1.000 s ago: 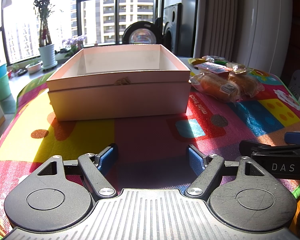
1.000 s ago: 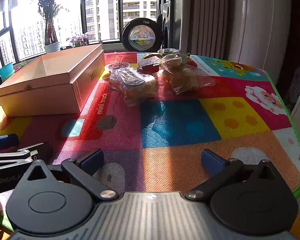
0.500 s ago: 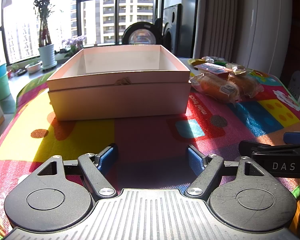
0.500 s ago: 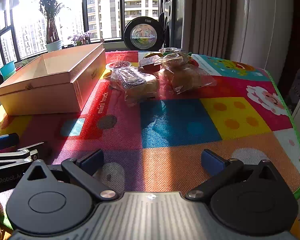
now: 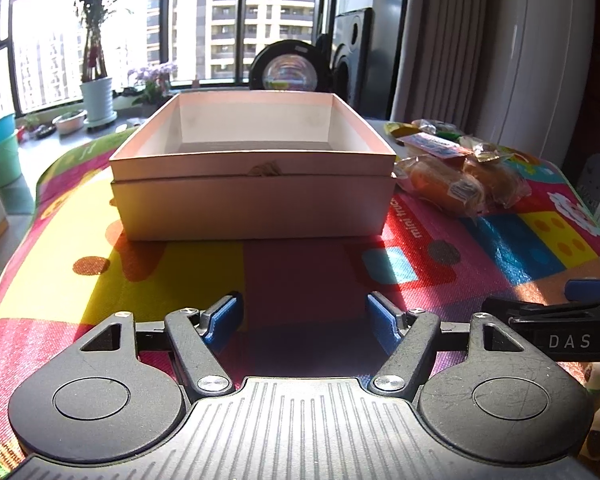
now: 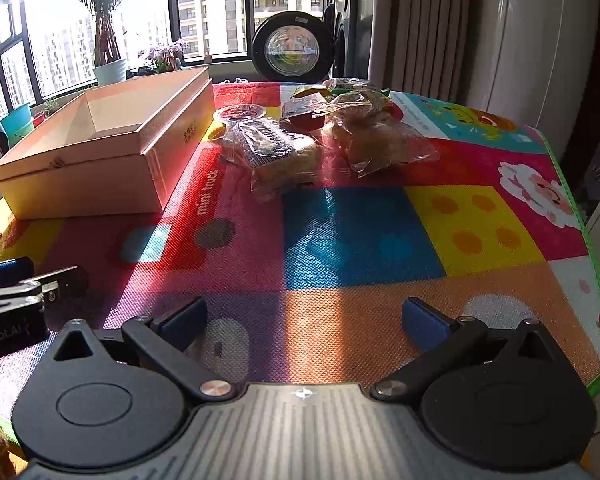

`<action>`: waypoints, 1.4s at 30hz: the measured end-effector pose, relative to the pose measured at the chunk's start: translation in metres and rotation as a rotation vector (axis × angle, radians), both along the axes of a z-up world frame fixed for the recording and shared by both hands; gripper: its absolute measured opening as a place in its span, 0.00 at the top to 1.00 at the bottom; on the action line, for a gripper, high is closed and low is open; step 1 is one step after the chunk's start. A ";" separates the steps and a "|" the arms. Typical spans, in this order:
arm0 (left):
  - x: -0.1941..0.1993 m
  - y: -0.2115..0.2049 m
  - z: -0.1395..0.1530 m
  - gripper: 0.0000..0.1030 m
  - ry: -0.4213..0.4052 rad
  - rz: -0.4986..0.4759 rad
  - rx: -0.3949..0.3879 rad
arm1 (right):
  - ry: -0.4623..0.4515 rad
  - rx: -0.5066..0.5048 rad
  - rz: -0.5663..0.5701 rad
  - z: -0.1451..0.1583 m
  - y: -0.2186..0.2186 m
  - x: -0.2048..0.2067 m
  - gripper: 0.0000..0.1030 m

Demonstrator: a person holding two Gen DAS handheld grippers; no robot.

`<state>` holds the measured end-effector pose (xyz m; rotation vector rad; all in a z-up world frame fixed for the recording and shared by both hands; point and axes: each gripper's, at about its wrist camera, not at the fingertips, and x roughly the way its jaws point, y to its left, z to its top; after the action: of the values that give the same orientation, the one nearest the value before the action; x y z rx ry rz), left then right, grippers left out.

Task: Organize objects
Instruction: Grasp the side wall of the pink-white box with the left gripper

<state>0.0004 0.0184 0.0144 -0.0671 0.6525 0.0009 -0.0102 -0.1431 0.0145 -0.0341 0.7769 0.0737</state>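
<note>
Both tools sit low at the near edge of the desk (image 6: 480, 216), which is covered with a bright patchwork mat. The left hand-held gripper (image 5: 302, 314) has its blue pads spread apart with nothing between them; the right hand-held gripper (image 6: 304, 318) is likewise wide open and empty.

The open box (image 5: 252, 184) fills the centre of the left view, its near long wall facing the camera and its long axis running left to right across the frame. In the right view it lies at upper left, and the wrapped buns (image 6: 276, 152) and other packets (image 6: 380, 136) cluster at upper centre, just beside its end wall.

The step in hand looks like a first reach for a bun. Best to take the nearest one across its narrow width, squeezing the crinkly wrapper gently, then lift clear of the box rim before lowering it in.
</note>
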 end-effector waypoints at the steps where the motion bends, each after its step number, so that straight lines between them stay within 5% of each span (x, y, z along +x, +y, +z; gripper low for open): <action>1: 0.000 0.005 0.005 0.27 -0.012 0.008 -0.008 | 0.007 0.001 0.000 0.001 0.000 0.001 0.00; 8: 0.012 0.068 0.062 0.27 -0.242 0.013 -0.018 | 0.065 -0.005 -0.002 0.004 0.000 0.010 0.00; 14: 0.079 0.131 0.066 0.30 -0.166 0.148 -0.038 | 0.071 -0.001 0.025 0.006 -0.001 0.012 0.00; 18: 0.117 0.142 0.049 0.45 -0.069 0.113 -0.056 | 0.069 0.043 0.063 0.014 -0.004 0.016 0.00; 24: 0.146 0.137 0.025 0.50 -0.022 0.089 -0.024 | -0.079 0.020 0.054 0.056 -0.004 0.018 0.00; 28: 0.160 0.139 0.013 0.88 0.070 0.108 -0.062 | -0.161 -0.088 0.065 0.069 0.004 0.028 0.00; 34: 0.156 0.132 0.006 0.88 0.028 0.118 -0.079 | -0.148 -0.203 0.174 0.063 0.029 0.049 0.14; 37: 0.150 0.129 0.006 0.88 -0.015 0.106 -0.062 | -0.079 -0.180 0.237 0.055 0.041 0.068 0.17; 42: 0.147 0.141 0.003 0.85 -0.029 0.096 -0.144 | -0.011 -0.192 0.204 0.037 0.050 0.123 0.17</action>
<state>0.1470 0.1592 0.0173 -0.2365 0.6188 0.0457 0.1128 -0.0928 0.0513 -0.2963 0.7660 0.1919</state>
